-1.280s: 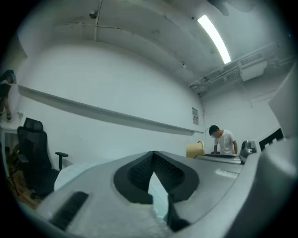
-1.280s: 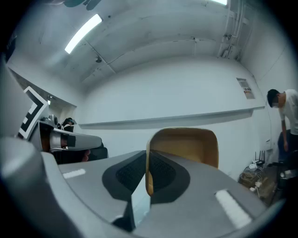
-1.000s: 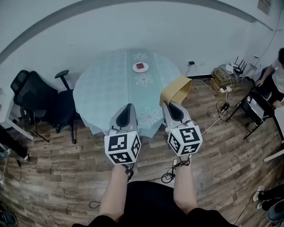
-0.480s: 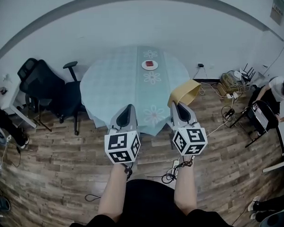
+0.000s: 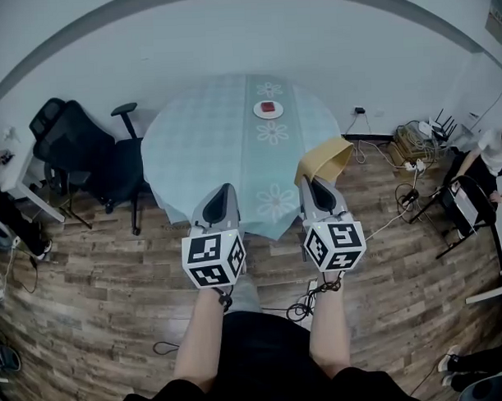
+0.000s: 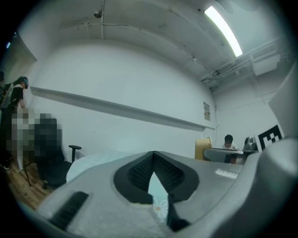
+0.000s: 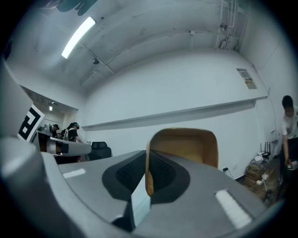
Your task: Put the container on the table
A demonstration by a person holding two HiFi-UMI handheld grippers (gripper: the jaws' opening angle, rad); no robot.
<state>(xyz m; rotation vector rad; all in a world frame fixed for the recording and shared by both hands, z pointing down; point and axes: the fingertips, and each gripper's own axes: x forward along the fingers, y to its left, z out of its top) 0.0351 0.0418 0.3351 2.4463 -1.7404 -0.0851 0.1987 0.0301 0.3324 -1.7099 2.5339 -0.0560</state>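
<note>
The tabletop [image 5: 200, 148] sits slightly nearer than before; the right gripper [image 7: 146, 176], clamped on the rim of the container [image 7: 186, 148] seemingly just off its edge, should carry it well inboard before releasing, while the left gripper [image 6: 153, 158] is closed and empty.

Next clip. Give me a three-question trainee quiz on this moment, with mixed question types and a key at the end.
1. True or false: the tan container already rests on the round table.
2. The right tongs are: A) open and empty B) shut on the container's wall C) shut and empty.
3. Fill in: seen from the person, the white plate sits on the table's ____ side.
Key: 1 false, it is held in the air; 2 B; 3 far.
</note>
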